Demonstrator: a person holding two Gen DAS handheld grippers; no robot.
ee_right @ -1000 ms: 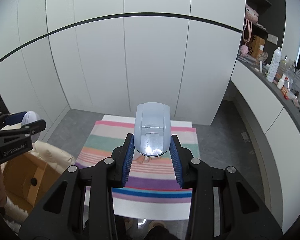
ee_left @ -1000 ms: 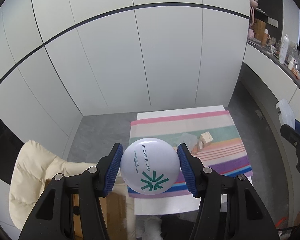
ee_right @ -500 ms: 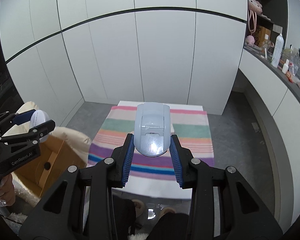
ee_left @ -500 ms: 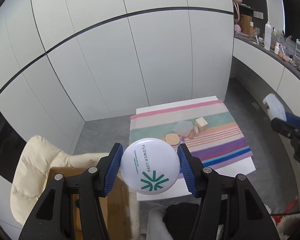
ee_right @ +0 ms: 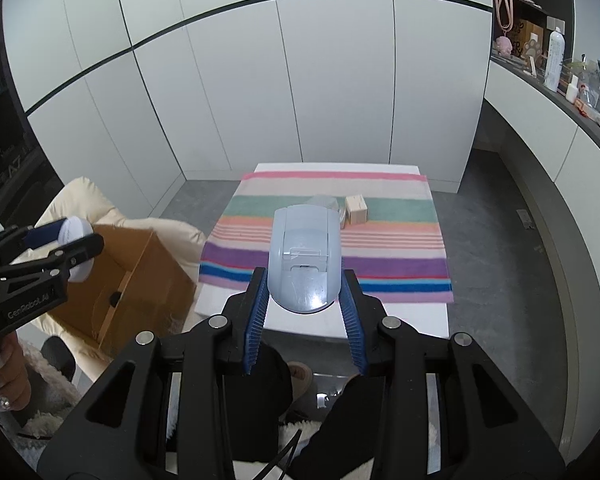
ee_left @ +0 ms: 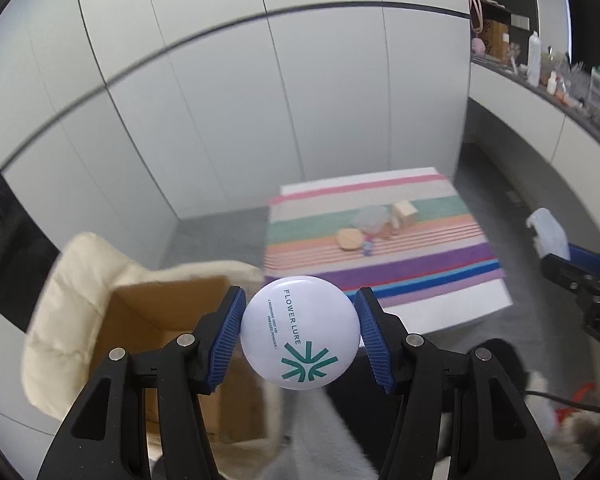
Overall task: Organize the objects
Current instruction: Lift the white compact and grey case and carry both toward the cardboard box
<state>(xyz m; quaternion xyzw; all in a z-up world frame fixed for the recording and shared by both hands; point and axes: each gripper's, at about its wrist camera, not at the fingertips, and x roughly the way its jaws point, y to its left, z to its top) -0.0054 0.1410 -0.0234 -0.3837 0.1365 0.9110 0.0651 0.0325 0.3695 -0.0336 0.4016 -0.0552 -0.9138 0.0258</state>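
Note:
My left gripper (ee_left: 300, 334) is shut on a round white powder compact (ee_left: 300, 332) with green lettering, held in the air just right of an open cardboard box (ee_left: 172, 320). From the right wrist view the left gripper (ee_right: 66, 248) and compact (ee_right: 76, 232) hang over the box (ee_right: 140, 280). My right gripper (ee_right: 304, 300) is shut on a pale blue plastic case (ee_right: 304, 256), held above the near edge of a low white table (ee_right: 320, 324) with a striped cloth (ee_right: 400, 248).
On the striped cloth (ee_left: 420, 264) lie a small wooden block (ee_left: 405, 212), a clear lidded container (ee_left: 370, 218) and a round tan piece (ee_left: 350, 239). The box rests on a cream cushioned chair (ee_left: 72, 280). A cluttered counter (ee_right: 560, 80) runs along the right wall.
Both grippers have drawn back from the table and shifted left toward the box, sinking a little. The box has come into full view. Both grips are unchanged.

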